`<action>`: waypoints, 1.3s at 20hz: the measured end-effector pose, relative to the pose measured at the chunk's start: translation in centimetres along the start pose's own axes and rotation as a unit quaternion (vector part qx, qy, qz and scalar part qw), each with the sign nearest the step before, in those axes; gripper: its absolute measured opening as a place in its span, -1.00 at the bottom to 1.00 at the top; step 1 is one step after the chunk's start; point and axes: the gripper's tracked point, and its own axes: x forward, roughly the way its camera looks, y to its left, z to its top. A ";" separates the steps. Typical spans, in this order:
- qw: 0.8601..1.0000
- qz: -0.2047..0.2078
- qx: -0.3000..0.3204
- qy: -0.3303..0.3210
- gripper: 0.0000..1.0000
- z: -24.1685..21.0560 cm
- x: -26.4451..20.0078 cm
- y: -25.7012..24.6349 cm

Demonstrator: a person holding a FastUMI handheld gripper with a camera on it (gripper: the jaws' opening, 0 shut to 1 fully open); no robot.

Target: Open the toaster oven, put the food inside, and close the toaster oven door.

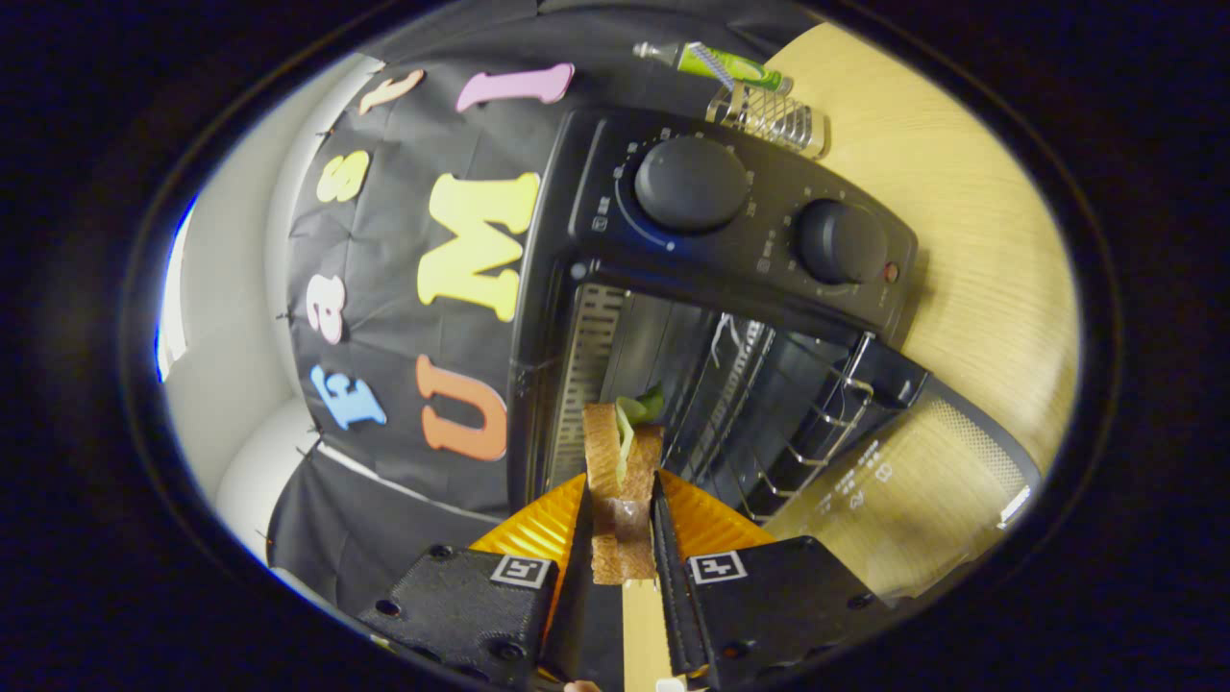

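Gripper (623,524) clamped on the sandwich (623,481), both black fingers (575,567) pressing its bread sides, lettuce poking out the far end. Held on edge, just at the mouth of the toaster oven (711,288), far end of the sandwich already at the open cavity. Orange plastic of the finger mounts flaring out either side of the grip. Beyond the fingers, ribbed inner wall (586,375) of the oven, then the wire rack (769,423) running through the chamber. Door (913,490) swung fully open, glass panel lying flat out over the wooden table (971,240). Two big black knobs (692,183) on the control panel, small red lamp (891,272) beside the second one. Past the oven, a green tube (730,65) lying on the table next to a clear ridged container (774,120).
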 end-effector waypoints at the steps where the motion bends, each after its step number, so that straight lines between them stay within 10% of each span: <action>1: 0.999 -0.016 0.005 -0.029 -0.22 0.7 1.1 -1.0; 5: 0.998 -0.031 0.030 -0.043 -0.22 0.5 4.1 -1.3; 13: 0.979 -0.111 -0.171 0.003 -0.11 -2.8 5.6 -2.6; 20: 0.880 -0.167 -0.442 0.045 0.82 -2.0 5.2 -4.7; 26: 0.848 -0.161 -0.503 0.049 0.93 -1.9 4.8 -3.7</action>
